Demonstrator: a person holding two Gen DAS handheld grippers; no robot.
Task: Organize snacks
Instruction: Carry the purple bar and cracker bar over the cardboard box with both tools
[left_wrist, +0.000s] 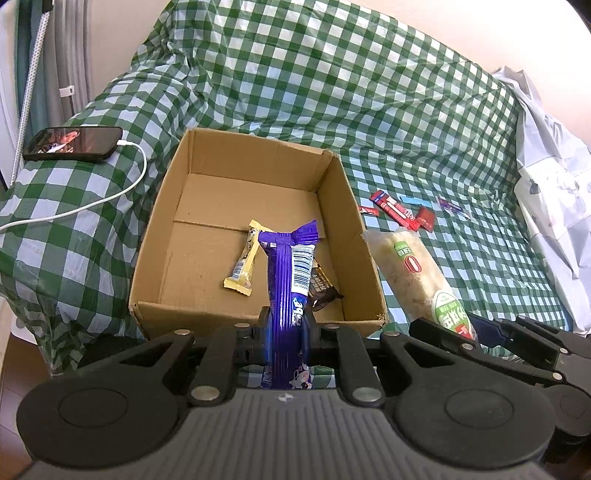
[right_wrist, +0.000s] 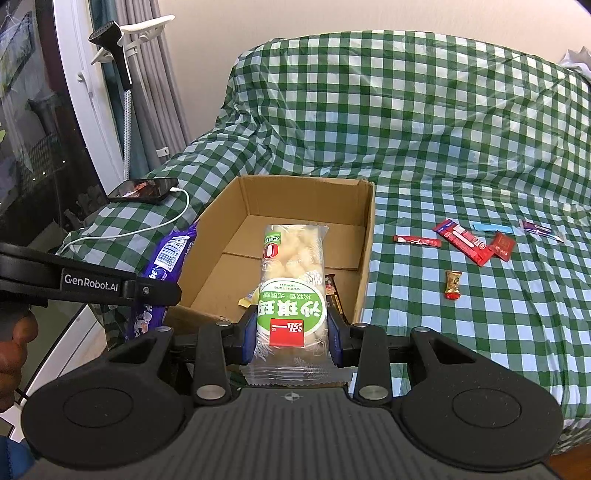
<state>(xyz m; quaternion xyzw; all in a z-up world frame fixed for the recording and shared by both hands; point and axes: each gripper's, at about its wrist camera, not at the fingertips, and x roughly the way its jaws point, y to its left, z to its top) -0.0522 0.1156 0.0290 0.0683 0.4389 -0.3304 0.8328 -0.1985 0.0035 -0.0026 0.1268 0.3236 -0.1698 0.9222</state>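
An open cardboard box (left_wrist: 207, 206) (right_wrist: 295, 192) sits on the green checked cloth. My left gripper (left_wrist: 286, 328) is shut on a long purple cookie pack (left_wrist: 288, 280), which stands over the box's near wall. Seen from the right wrist, that purple pack (right_wrist: 170, 254) is left of the box. My right gripper (right_wrist: 293, 332) is shut on a clear pack of puffed rice cake with a green label (right_wrist: 293, 280), held over the box's near edge; the same rice cake pack (left_wrist: 417, 273) shows just right of the box. Inside lie a yellow bar (left_wrist: 245, 262) and a brown bar (left_wrist: 321, 288).
Several small red, blue and purple sachets (right_wrist: 476, 240) and a gold candy (right_wrist: 453, 285) lie on the cloth to the right of the box. A phone (left_wrist: 74, 142) on a white cable rests on the left. A white bag (left_wrist: 554, 192) lies far right.
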